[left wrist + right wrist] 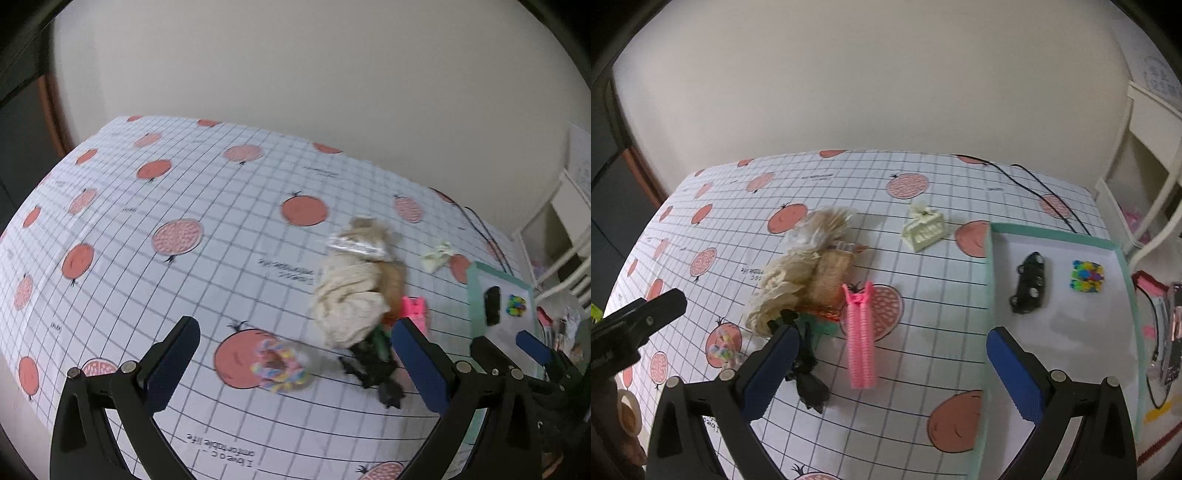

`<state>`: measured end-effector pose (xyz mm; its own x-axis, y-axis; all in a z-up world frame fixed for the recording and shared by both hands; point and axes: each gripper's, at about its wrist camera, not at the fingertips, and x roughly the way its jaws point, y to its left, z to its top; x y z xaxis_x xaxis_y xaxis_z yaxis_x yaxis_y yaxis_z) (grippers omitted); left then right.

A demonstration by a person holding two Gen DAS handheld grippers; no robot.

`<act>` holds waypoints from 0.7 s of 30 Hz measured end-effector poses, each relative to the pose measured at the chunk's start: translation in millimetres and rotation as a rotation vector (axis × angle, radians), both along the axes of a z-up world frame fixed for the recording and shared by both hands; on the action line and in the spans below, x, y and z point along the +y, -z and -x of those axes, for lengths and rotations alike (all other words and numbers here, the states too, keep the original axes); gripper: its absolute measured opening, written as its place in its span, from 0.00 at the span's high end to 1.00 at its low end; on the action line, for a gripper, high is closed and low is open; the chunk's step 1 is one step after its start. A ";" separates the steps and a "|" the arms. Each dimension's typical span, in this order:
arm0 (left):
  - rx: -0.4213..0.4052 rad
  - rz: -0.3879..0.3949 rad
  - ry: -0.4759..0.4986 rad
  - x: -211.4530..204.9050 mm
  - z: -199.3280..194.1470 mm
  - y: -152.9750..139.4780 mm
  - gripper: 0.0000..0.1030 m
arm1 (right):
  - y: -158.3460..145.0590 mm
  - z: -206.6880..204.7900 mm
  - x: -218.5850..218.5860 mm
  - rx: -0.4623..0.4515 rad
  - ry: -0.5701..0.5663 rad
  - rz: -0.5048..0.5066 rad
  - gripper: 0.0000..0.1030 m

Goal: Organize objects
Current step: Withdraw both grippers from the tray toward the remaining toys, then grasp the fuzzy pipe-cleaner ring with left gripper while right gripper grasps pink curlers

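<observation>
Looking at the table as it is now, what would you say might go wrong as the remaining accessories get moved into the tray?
1. The cream scrunchie, black lace piece and other bits lie tangled in one pile; gripping one may drag its neighbours along.
2. The tray has a raised rim, so the pink clip could catch on it if carried low.
3. The left gripper and right gripper are both open and work close together, so they might collide.

We see soft, even indoor light with faint shadows and no hard glare. The fisheye bends the white grid-patterned tablecloth with red fruit prints (184, 280) into a dome and darkens every corner. The left view smears the pastel rainbow scrunchie (280, 365) and cream crumpled cloth (347, 295) with blur; the right view is sharper, though slightly soft
</observation>
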<state>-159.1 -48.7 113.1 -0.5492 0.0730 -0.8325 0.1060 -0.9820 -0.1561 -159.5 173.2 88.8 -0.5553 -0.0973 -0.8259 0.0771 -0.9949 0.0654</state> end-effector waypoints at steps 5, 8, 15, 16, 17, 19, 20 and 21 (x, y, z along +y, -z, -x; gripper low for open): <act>-0.056 -0.003 -0.024 -8.4 3.3 18.6 0.00 | 21.3 6.5 -7.3 -0.038 -0.007 -0.009 0.00; -0.080 0.009 -0.023 -9.3 4.8 30.7 0.00 | 35.8 10.1 -9.7 -0.069 -0.005 -0.003 0.00; -0.159 0.022 -0.048 -16.2 8.9 60.3 0.00 | 59.8 15.8 -9.6 -0.111 0.009 -0.028 0.00; -0.165 0.026 -0.051 -16.7 8.7 63.0 0.00 | 63.7 17.1 -7.6 -0.118 0.019 -0.027 0.00; -0.170 0.022 -0.054 -17.5 8.6 65.7 0.00 | 66.1 17.3 -6.3 -0.122 0.024 -0.025 0.01; -0.185 0.006 -0.064 -19.2 9.3 70.9 0.00 | 71.0 18.2 -4.2 -0.132 0.035 -0.028 0.04; -0.191 -0.003 -0.068 -19.7 9.4 73.6 0.00 | 73.7 18.4 -3.3 -0.136 0.040 -0.032 0.06; -0.198 -0.008 -0.071 -19.5 9.6 75.9 0.00 | 75.5 18.5 -2.9 -0.139 0.042 -0.035 0.06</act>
